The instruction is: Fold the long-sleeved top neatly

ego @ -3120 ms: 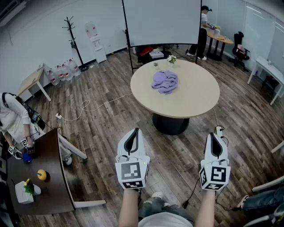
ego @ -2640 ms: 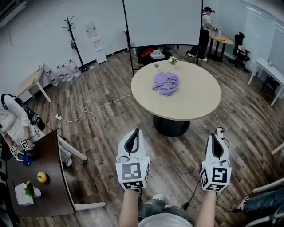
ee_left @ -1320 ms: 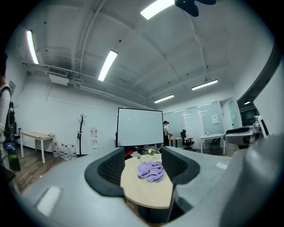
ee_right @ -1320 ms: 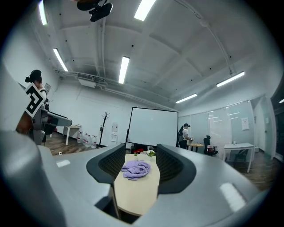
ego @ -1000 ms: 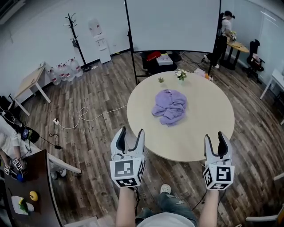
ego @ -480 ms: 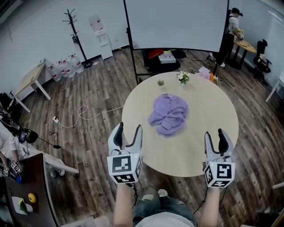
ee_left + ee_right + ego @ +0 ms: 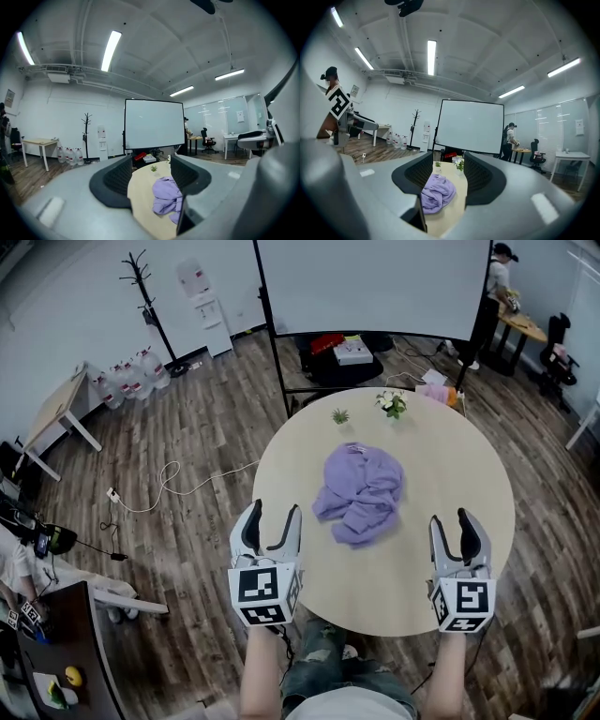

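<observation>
The long-sleeved top (image 7: 361, 491) lies in a crumpled lilac heap on the round table (image 7: 459, 465). It is ahead of both tools, forward and to the right of the left tool (image 7: 272, 521) and forward and to the left of the right tool (image 7: 454, 529). Neither tool touches it, and both are clearly apart from the cloth.

Each tool points nearly level across the table from its near edge. The left tool's jaws stand wide apart with nothing between the pads, and the top shows through the gap, farther off. The right tool's jaws are equally spread and empty, framing the same heap from the other side. Beyond the top, as seen from the tools, a small green plant (image 7: 340, 415) and a pot of white flowers (image 7: 391, 403) stand near the far rim.

I judge this to be the approach, with no fold begun. The garment is bunched so that no sleeve, hem or collar can be told apart.

The next move calls for bringing both tools forward and down to the cloth. Each should then take a separate edge, ideally the shoulders or the hem, so the top can be lifted and spread flat. The pads should close on a single layer where possible, since gripping several folds at once would keep the heap tangled. When spreading, the cloth should be drawn toward the tools, away from the two pots.
</observation>
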The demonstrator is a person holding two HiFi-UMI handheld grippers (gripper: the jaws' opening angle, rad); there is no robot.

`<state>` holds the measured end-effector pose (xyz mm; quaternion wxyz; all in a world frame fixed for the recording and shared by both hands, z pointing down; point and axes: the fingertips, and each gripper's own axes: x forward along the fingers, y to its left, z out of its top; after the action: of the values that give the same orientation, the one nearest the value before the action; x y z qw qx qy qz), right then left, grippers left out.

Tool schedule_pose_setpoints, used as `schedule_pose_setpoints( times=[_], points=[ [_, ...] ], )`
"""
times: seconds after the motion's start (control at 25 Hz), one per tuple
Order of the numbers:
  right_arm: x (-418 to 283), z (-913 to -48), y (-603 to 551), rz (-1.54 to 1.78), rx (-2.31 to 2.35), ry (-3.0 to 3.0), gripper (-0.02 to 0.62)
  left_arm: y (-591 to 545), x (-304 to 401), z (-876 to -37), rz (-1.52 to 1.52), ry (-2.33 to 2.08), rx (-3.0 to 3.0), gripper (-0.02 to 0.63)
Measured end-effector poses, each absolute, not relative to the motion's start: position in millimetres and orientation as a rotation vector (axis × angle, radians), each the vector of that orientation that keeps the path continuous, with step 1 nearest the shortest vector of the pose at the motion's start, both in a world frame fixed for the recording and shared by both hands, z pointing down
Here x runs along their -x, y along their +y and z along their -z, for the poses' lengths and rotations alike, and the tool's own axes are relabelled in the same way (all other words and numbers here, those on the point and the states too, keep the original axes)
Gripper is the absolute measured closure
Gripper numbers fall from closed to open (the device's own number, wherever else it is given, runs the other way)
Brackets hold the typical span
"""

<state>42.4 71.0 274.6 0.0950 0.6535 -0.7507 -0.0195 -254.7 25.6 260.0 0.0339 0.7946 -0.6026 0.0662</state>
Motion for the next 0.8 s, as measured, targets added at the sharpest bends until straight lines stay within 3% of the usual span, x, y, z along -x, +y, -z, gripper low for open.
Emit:
schedule_pose_setpoints(
  times=[0.8],
  points=[
    [-11.9, -335.4, -121.4, -0.1, -1.85, -2.09, 0.373, -182.2, 229.1, -339.0, -0.41, -1.54, -2.488, 0.351]
  ],
)
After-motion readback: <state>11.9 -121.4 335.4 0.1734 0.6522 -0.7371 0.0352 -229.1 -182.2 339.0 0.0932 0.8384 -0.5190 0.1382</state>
